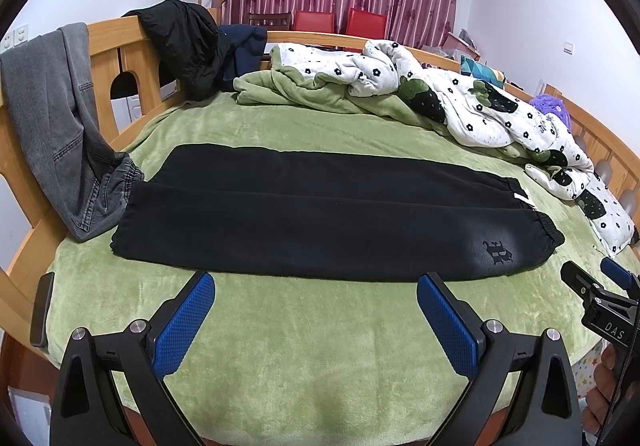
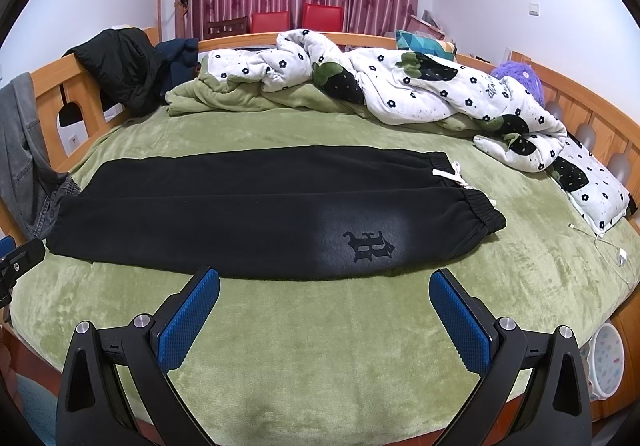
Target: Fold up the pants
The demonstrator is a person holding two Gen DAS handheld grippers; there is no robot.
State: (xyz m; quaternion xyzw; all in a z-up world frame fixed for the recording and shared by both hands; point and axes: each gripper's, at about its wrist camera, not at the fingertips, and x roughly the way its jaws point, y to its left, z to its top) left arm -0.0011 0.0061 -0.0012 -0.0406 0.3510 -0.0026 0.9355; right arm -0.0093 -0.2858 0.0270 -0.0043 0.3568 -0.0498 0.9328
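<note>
Here we hold our left gripper spread wide above the green blanket, its blue pads clasping nothing and touching nothing. At twelve o'clock from it, just beyond the fingertips, the black pants lie flat on the bed, legs together, cuffs toward nine o'clock beside the grey jeans draped over the wooden bed frame, waistband toward three o'clock. Our right gripper is likewise spread wide and empty over the blanket, with the printed emblem on the pants at twelve o'clock. A flowered quilt lies bunched at one o'clock.
</note>
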